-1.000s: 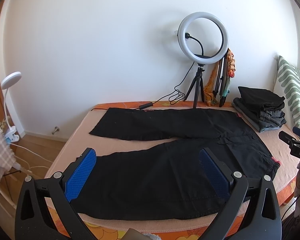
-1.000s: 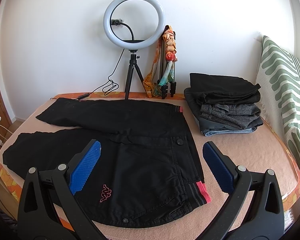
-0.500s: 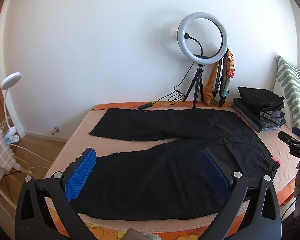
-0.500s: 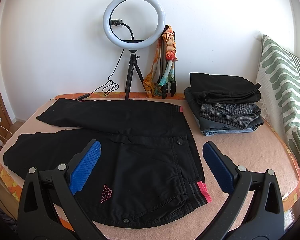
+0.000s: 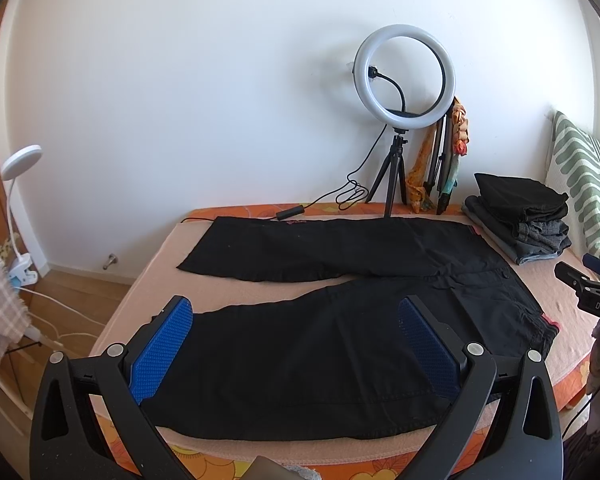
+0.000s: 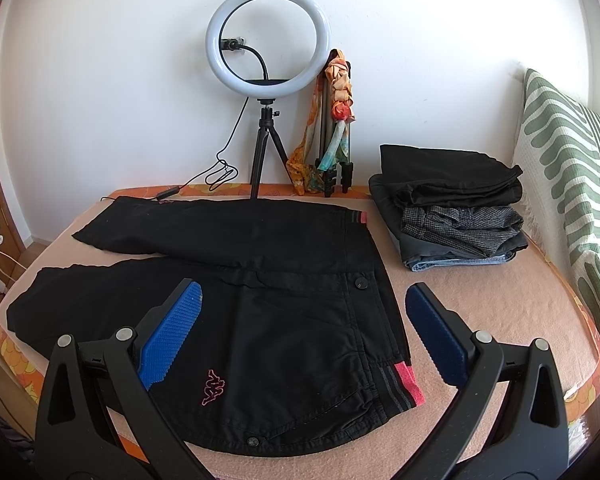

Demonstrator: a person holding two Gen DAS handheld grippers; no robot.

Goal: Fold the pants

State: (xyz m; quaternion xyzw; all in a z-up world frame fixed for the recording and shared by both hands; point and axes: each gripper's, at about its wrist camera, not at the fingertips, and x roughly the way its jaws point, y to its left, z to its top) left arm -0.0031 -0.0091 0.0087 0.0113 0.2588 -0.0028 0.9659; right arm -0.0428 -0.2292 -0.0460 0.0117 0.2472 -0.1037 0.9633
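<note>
Black pants [image 5: 320,344] lie flat and unfolded on the bed, both legs spread to the left, waistband with a pink stripe at the right. In the right wrist view the pants [image 6: 284,312] show a pink logo and a button near the waist. My left gripper [image 5: 296,320] is open and empty, held above the near leg. My right gripper [image 6: 304,304] is open and empty, held above the hip and waistband; part of it shows at the right edge of the left wrist view [image 5: 592,292].
A stack of folded clothes [image 6: 456,216] sits at the back right of the bed [image 6: 500,312]. A ring light on a tripod [image 6: 266,80] with its cable stands by the wall. A green-striped pillow [image 6: 568,200] leans at the right. A clip lamp [image 5: 18,208] stands left of the bed.
</note>
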